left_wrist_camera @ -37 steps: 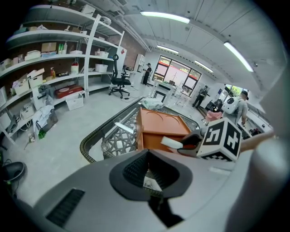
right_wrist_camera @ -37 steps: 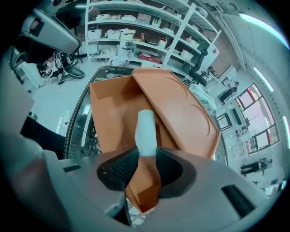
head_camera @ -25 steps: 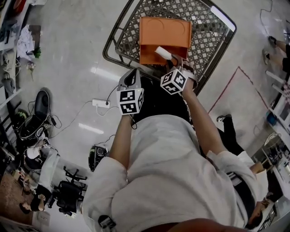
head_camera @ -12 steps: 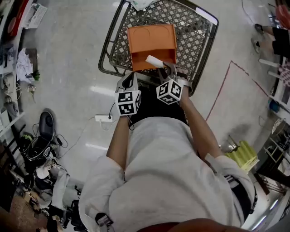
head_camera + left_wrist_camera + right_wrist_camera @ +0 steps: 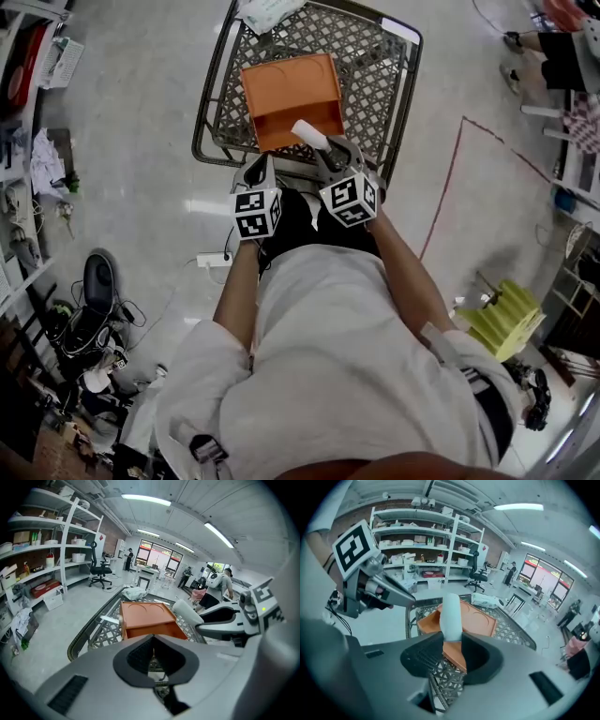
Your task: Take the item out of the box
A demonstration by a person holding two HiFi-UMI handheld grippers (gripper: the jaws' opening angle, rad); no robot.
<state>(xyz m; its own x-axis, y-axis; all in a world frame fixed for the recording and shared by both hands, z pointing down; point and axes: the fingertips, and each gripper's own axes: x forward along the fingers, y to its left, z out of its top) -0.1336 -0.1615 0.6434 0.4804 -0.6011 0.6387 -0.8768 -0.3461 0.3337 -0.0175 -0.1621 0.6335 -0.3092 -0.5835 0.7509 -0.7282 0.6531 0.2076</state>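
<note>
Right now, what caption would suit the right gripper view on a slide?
Right tongs clamp a white tube, the orange box in the mesh cart beyond.

L gripper [image 5: 262,165] w/ jaws together, R gripper [image 5: 331,152] w/ jaws tight on white tube [image 5: 307,133], both side by side, nose-down.

The orange box [image 5: 286,89] looks smooth and matt, inside a cart [image 5: 380,84] of dark metal lattice. The pale floor [image 5: 131,159] is glossy, and the white tube [image 5: 309,134] looks smooth and matt.
</note>
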